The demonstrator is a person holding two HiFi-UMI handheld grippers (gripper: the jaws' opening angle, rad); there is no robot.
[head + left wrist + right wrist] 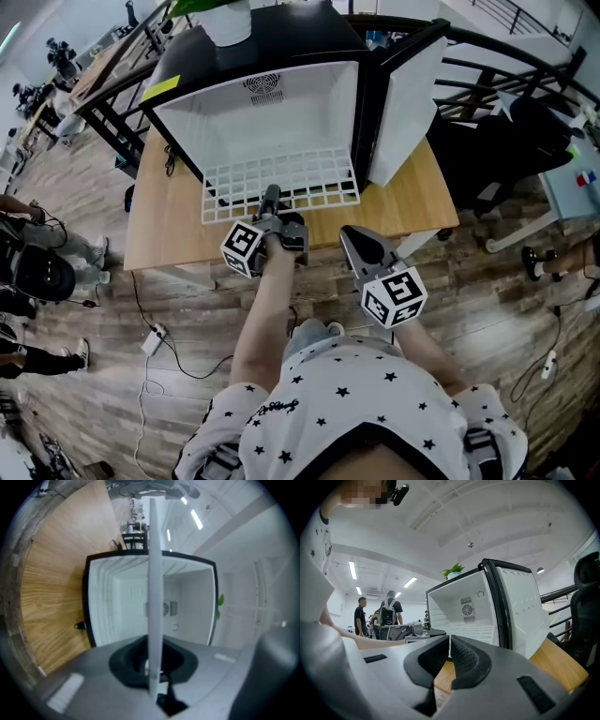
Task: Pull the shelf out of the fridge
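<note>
**A:** Entry one, left gripper?

**B:** Left gripper [271,197]: jaws nearly together, clamped on the front edge of the white wire shelf [281,180]. From the gripper the shelf runs straight ahead into the open fridge [258,117]. Its front part is out over the desk [173,220]. In the left gripper view the shelf shows edge-on as a pale bar and covers part of the vent on the back wall. How much of it remains inside cannot be told.

**A:** Right gripper?

**B:** Right gripper [354,236]: jaws closed together, nothing between them. It is beside the left gripper, nearer the person, apart from the shelf.

**A:** Writing?

**B:** Yellow label [161,89] on the fridge top: print too small to read. Marker cubes [244,248]: black-and-white squares only. White pot [228,23] beyond: its plant is cut off by the frame edge.
</note>
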